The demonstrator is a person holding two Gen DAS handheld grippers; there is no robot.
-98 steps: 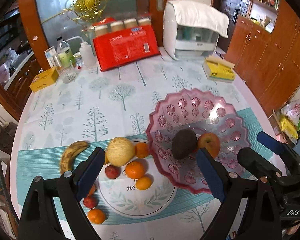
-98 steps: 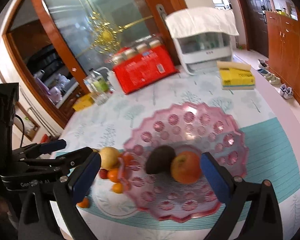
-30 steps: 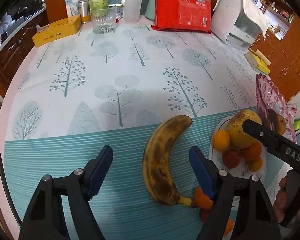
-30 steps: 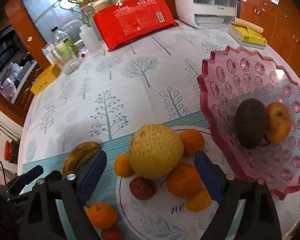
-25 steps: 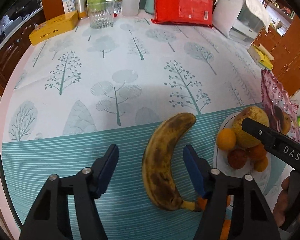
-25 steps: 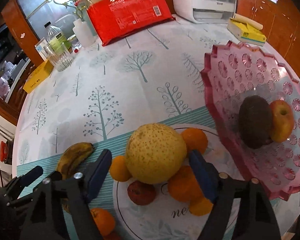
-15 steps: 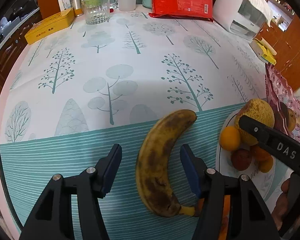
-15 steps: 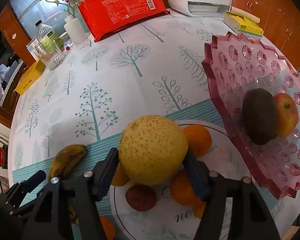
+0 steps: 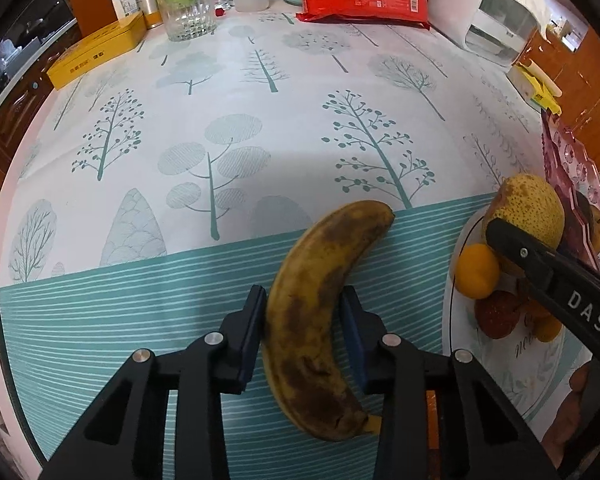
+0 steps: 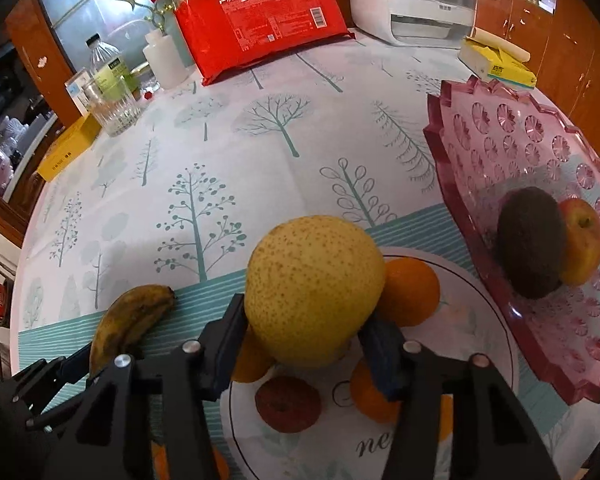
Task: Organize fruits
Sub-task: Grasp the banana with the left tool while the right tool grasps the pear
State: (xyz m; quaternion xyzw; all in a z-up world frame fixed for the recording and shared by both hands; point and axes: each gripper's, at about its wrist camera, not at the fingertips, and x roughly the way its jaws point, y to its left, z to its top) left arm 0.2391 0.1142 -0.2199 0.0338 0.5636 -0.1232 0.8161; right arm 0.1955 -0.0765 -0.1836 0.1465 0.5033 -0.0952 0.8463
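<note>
The left gripper [image 9: 302, 326] is closing, its pads pressing both sides of the spotted banana [image 9: 320, 312] lying on the tablecloth [image 9: 228, 128]. The right gripper [image 10: 304, 332] is closing around the yellow pear [image 10: 312, 288] on the white plate [image 10: 472, 312], beside the pink bowl [image 10: 496, 140].

Black left claw [image 9: 303, 322], blue pads, silver screws; right claw [image 10: 304, 334] alike.

A banana [image 9: 320, 312] lay on the tablecloth [image 9: 228, 120], left of a plate [image 10: 472, 344] where a pear [image 10: 312, 288] was piled on oranges [image 10: 410, 292]; a bowl [image 10: 500, 140] with an avocado [image 10: 530, 242] stood right.
</note>
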